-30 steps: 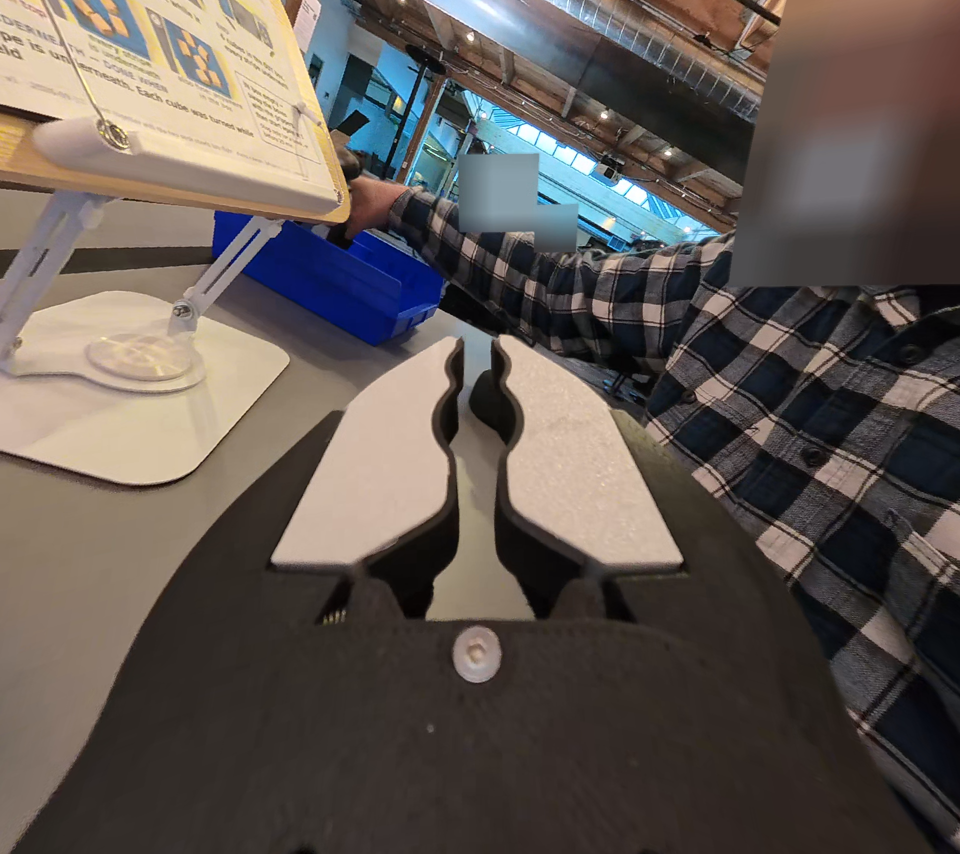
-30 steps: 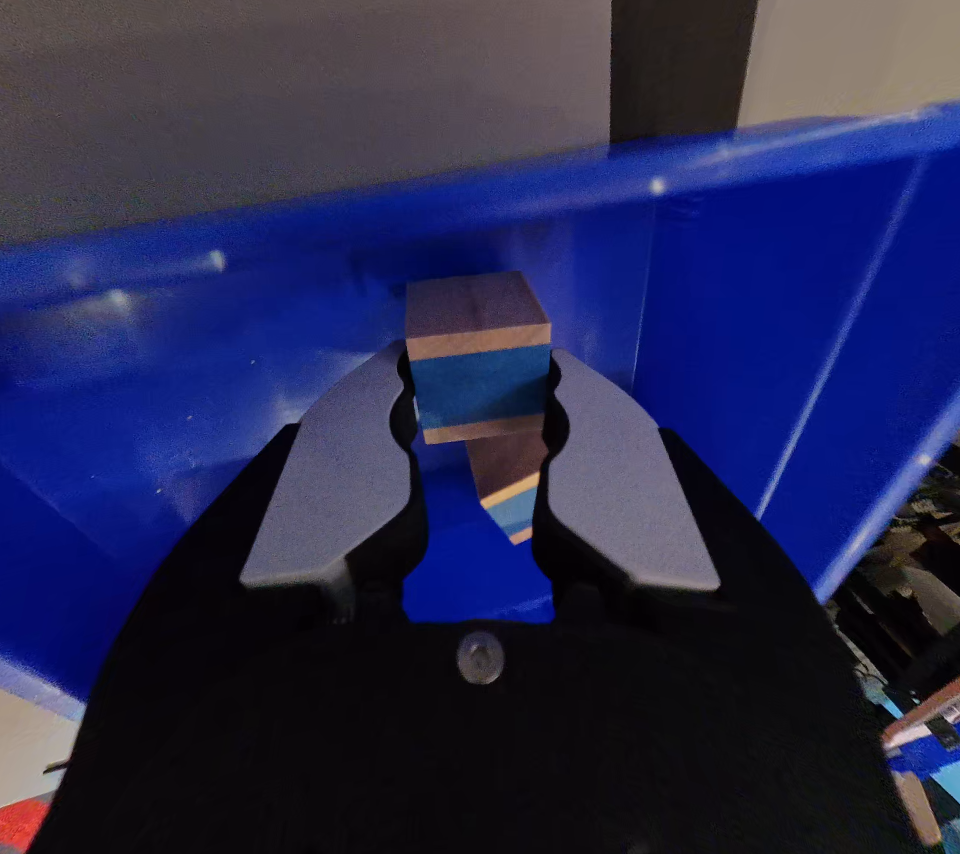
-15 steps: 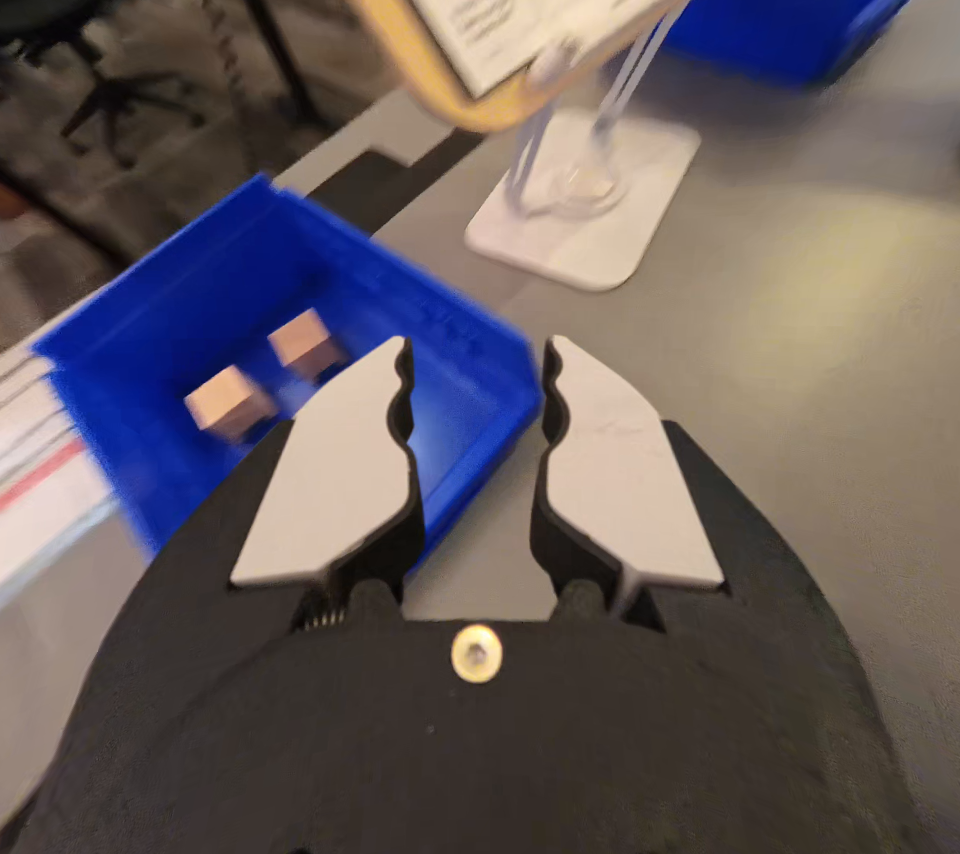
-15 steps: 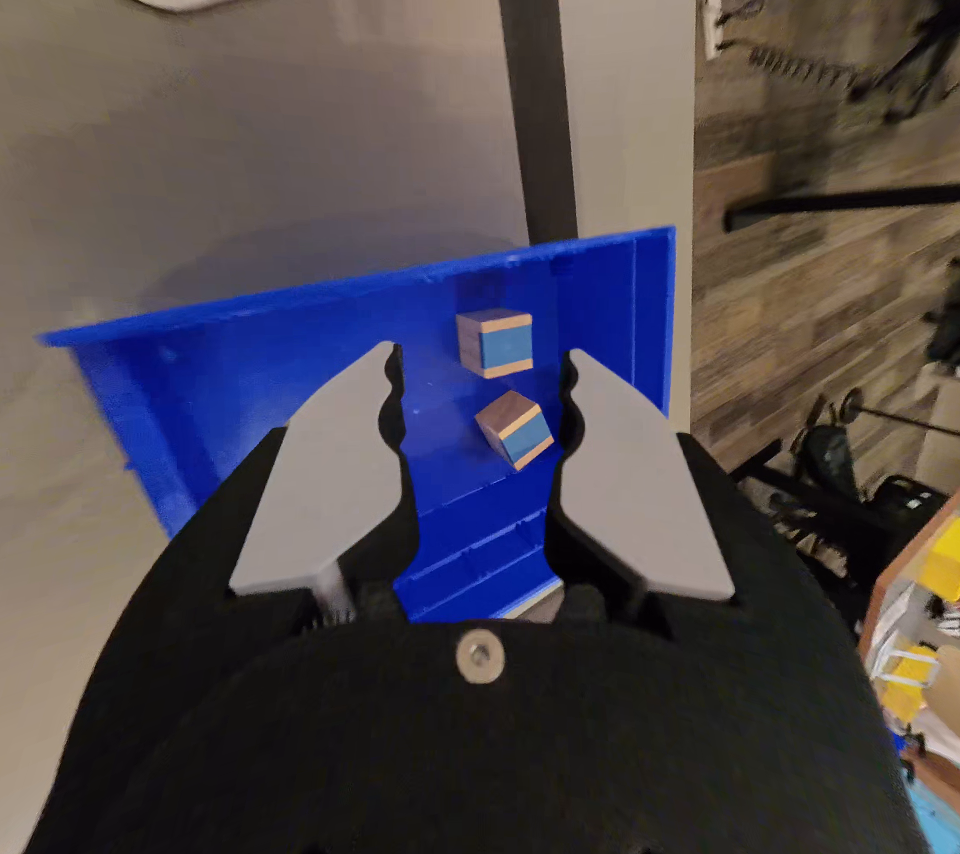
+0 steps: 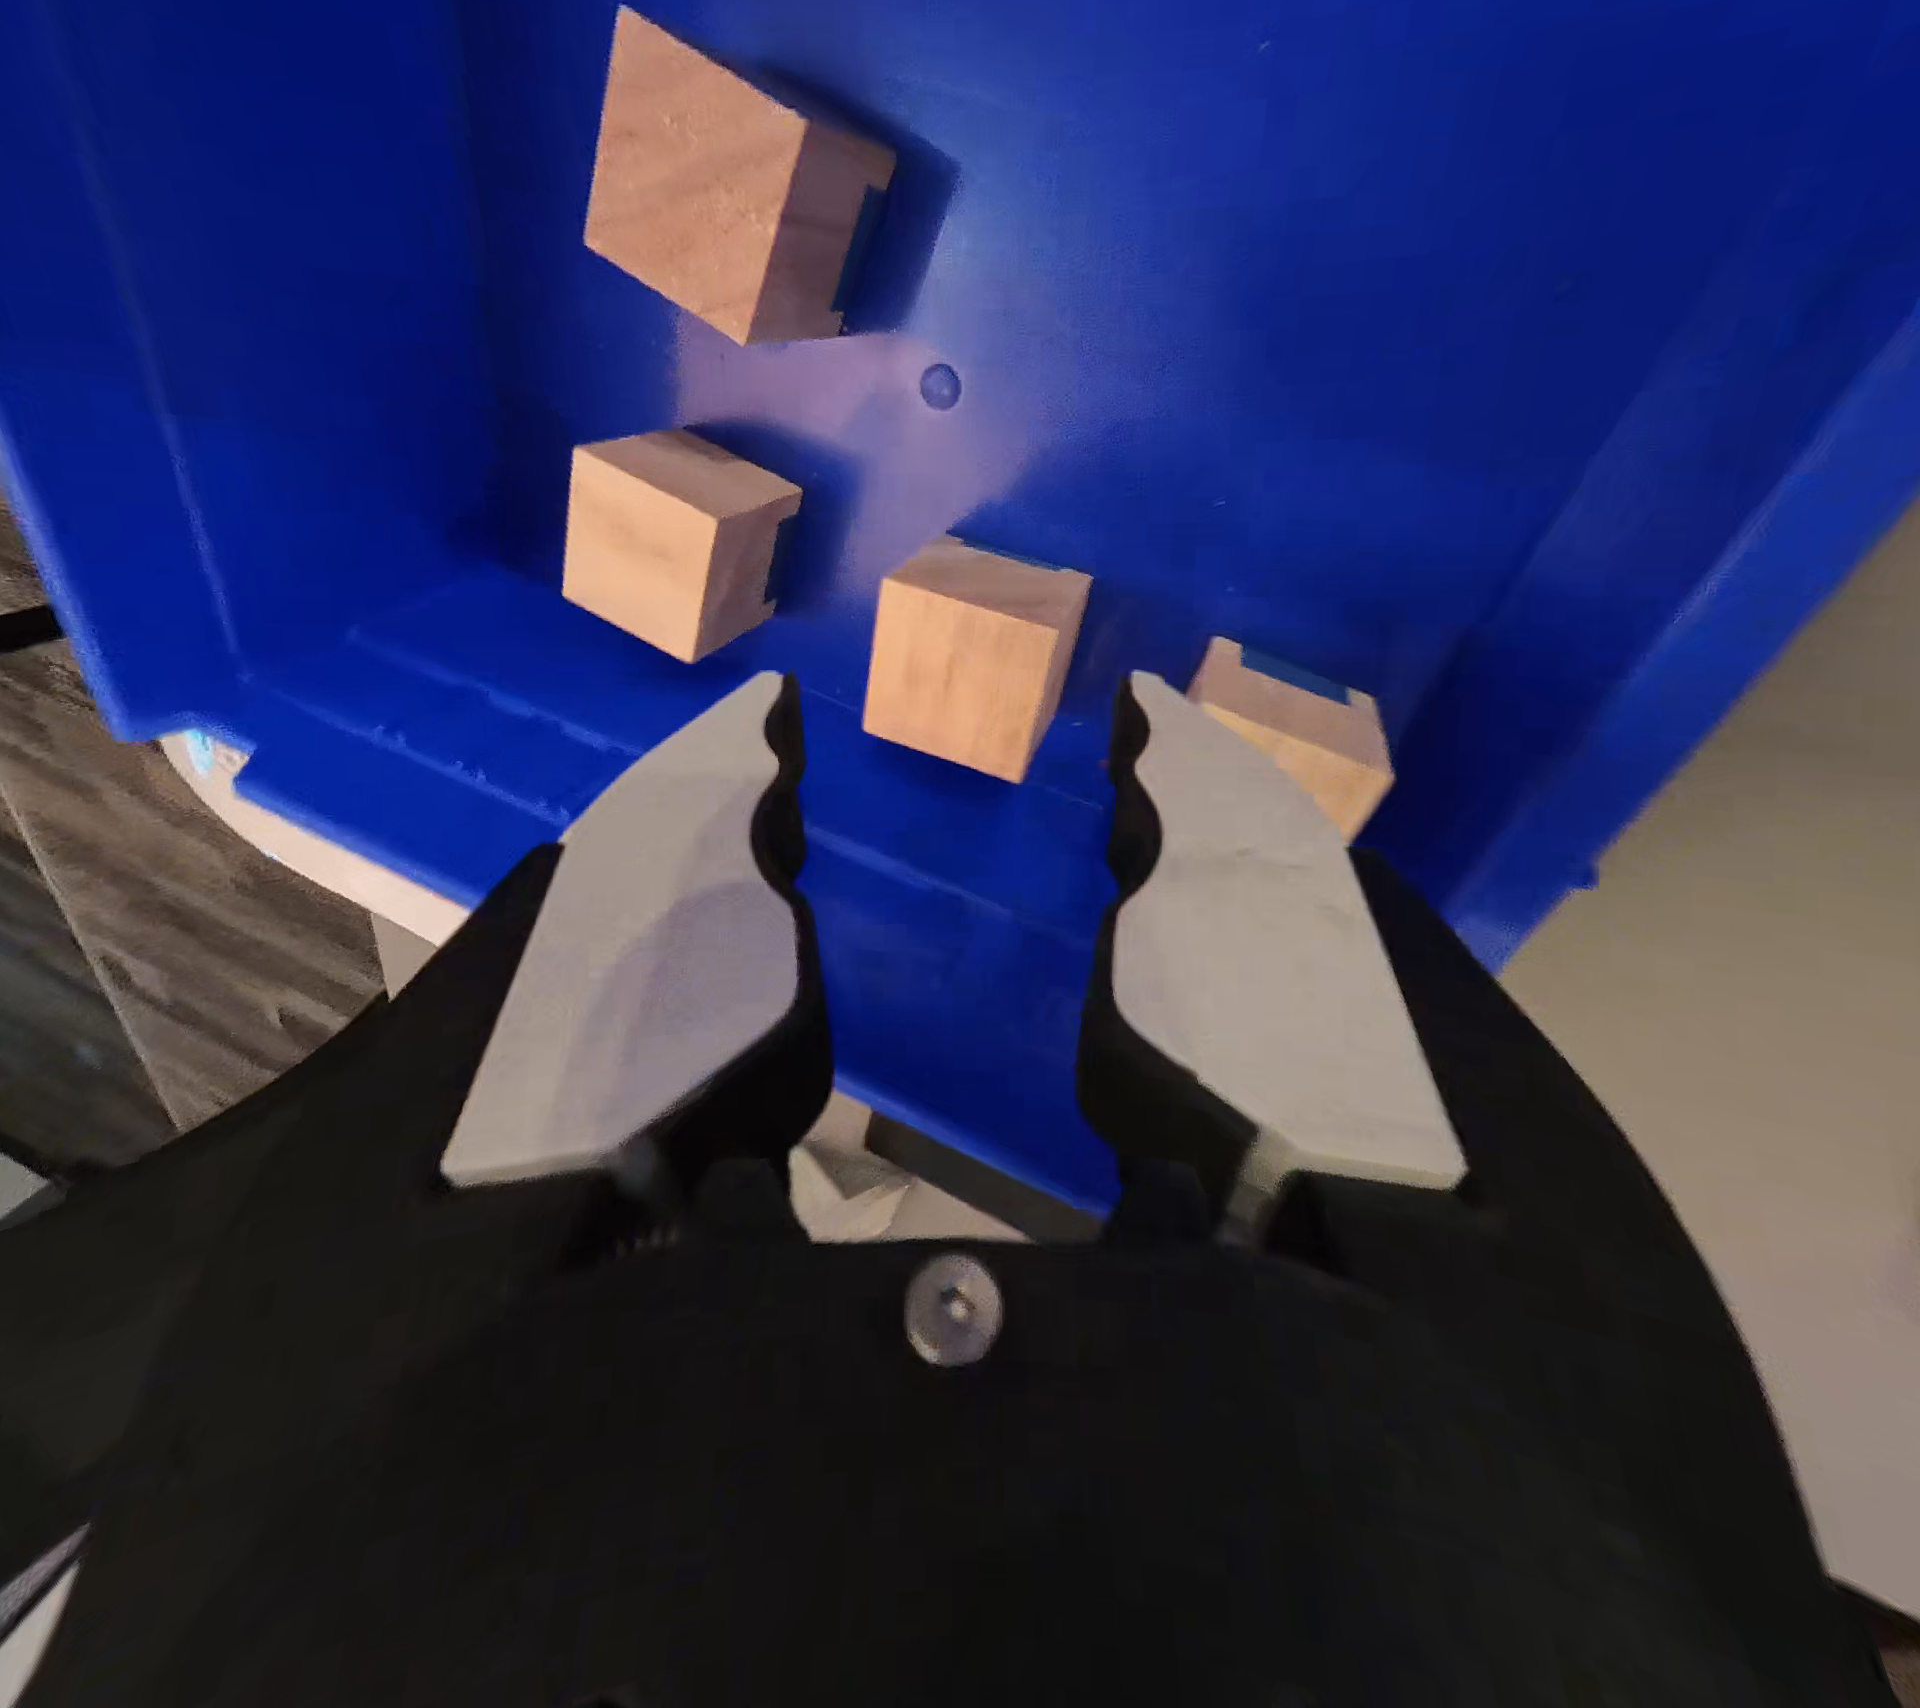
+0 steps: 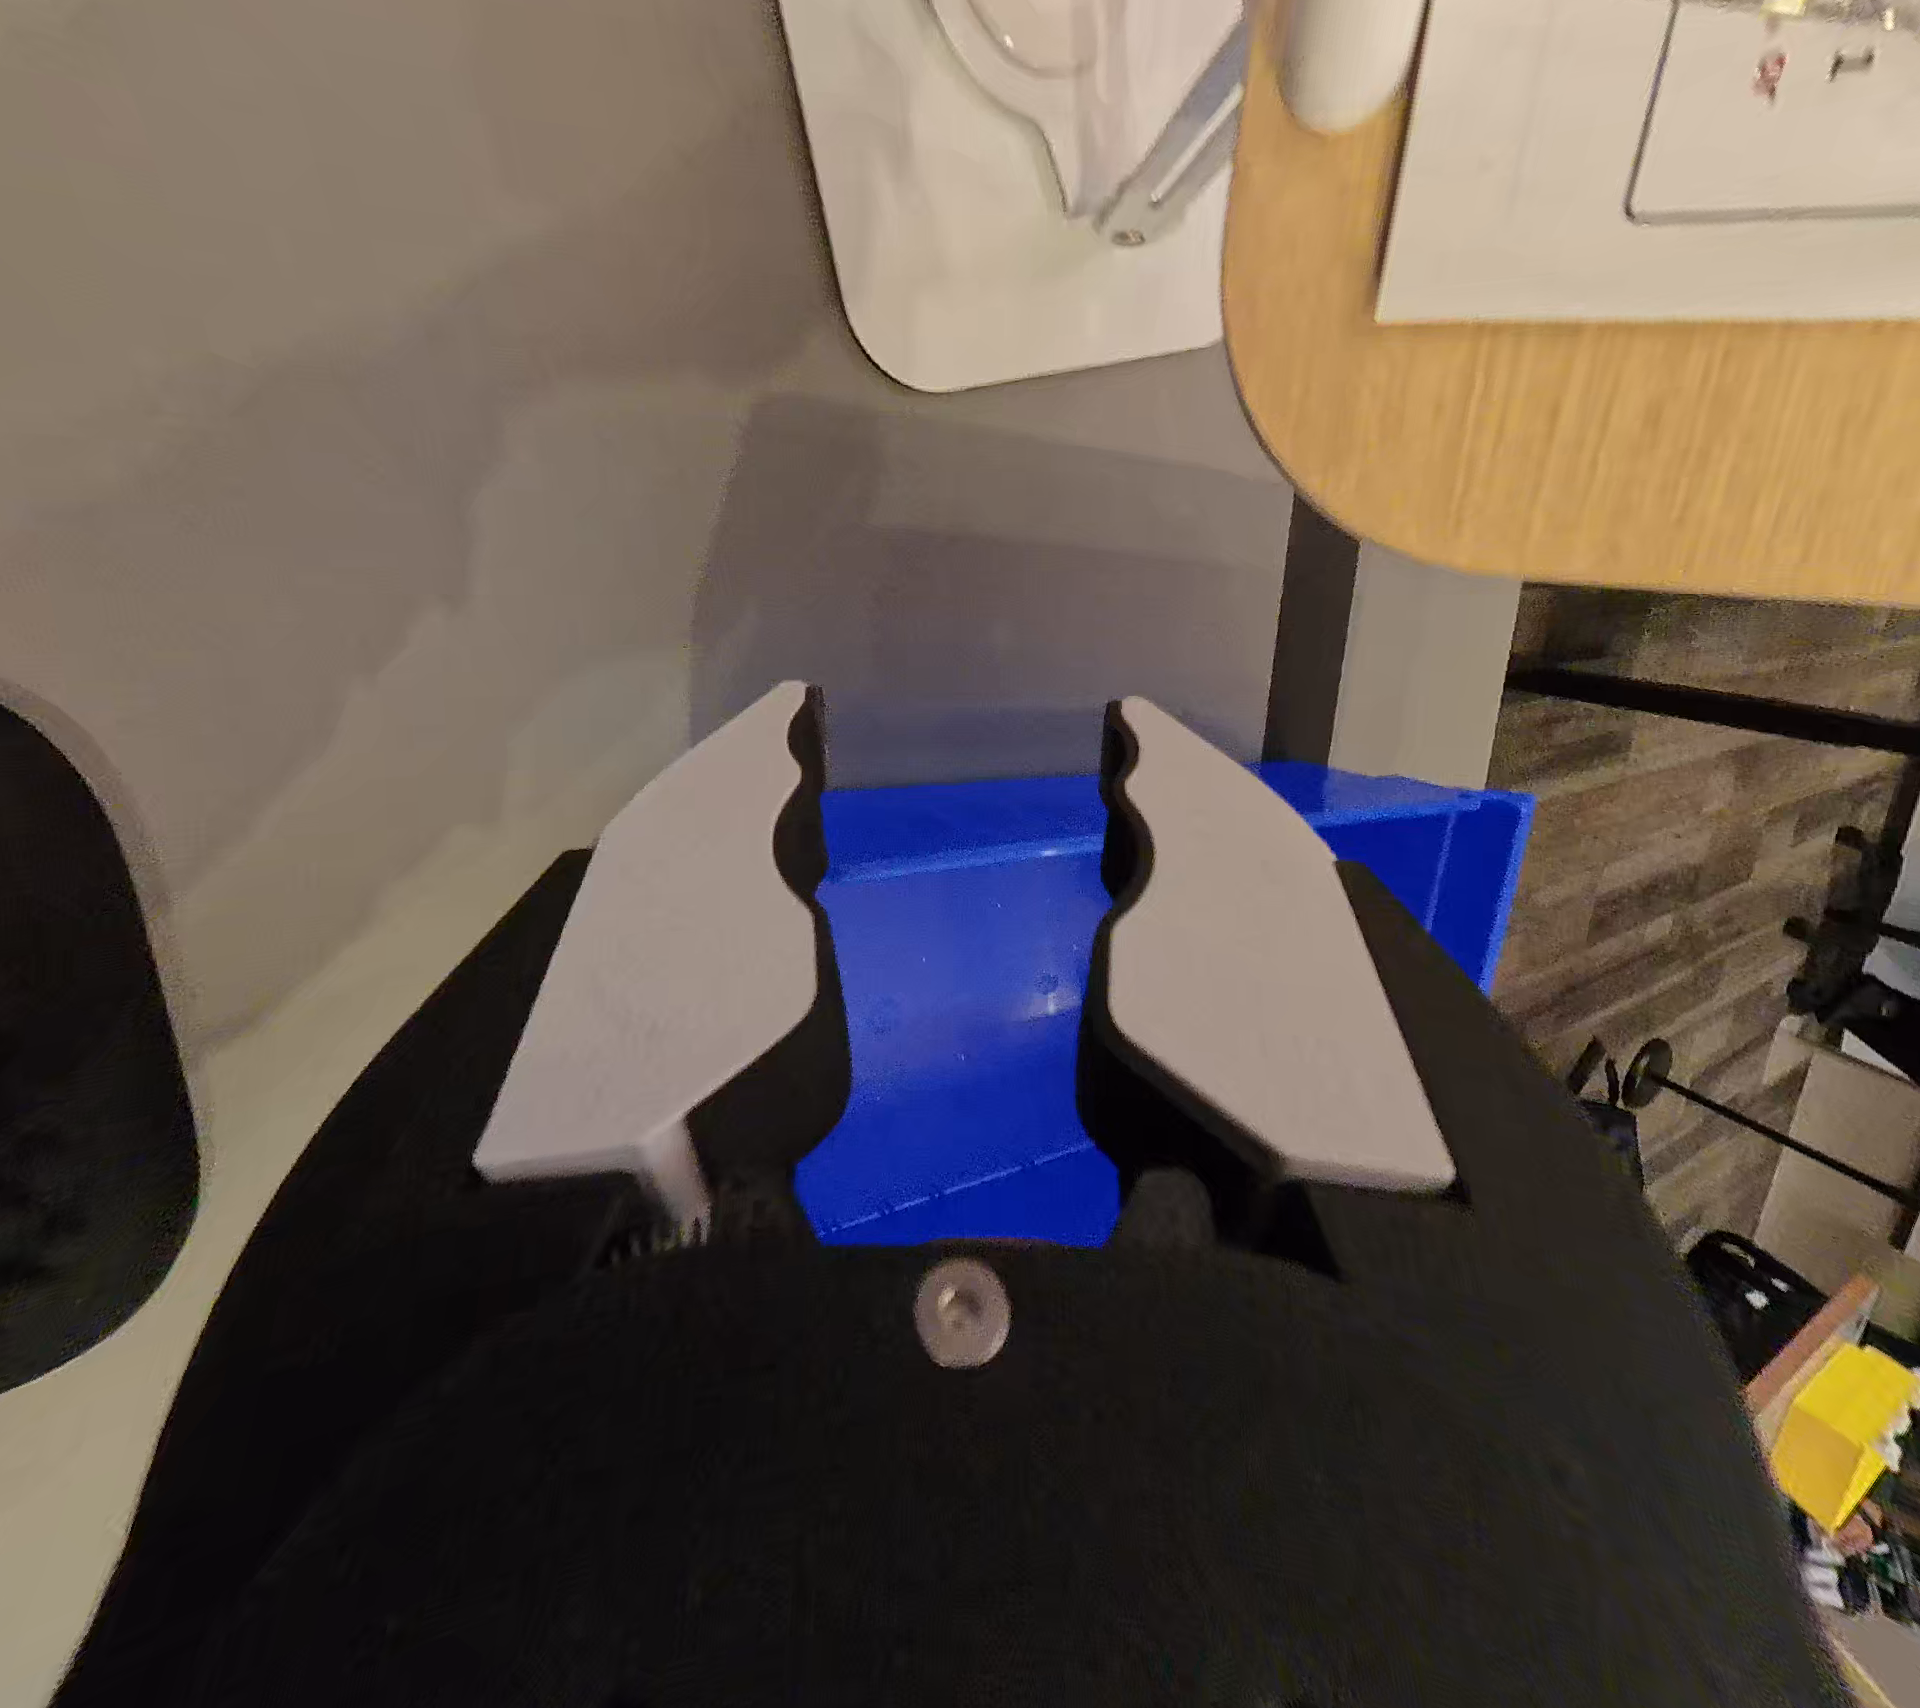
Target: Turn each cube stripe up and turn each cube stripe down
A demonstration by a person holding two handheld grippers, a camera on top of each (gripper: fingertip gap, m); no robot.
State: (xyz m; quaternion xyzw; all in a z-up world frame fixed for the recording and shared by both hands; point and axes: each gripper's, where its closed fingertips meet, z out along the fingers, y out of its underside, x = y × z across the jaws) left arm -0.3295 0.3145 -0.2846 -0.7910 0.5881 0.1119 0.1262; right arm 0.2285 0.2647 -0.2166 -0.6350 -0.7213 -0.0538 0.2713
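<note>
In the left wrist view a blue bin (image 5: 1351, 204) holds several wooden cubes. Plain wood faces point at the camera, and a blue stripe shows at the edge of a side face. One cube (image 5: 717, 172) lies far back, one (image 5: 665, 541) to the left, one (image 5: 966, 661) just beyond my fingertips, and one (image 5: 1309, 744) is partly hidden behind my right finger. My left gripper (image 5: 956, 690) is open over the bin's near edge and touches no cube. My right gripper (image 6: 964, 708) is open and empty above another blue bin (image 6: 1403, 811). No cube shows there.
A grey table (image 6: 364, 308) carries a document stand with a white base (image 6: 987, 100) and a wooden board (image 6: 1558, 463) overhanging the right. A black shape (image 6: 62, 1035) sits at the left edge. Wood floor and clutter lie past the table's right edge.
My left gripper opened and swung from facing a person down over the bin of cubes. My right gripper let go of the blue-striped cube in its bin and pulled back; the cubes left its view.
</note>
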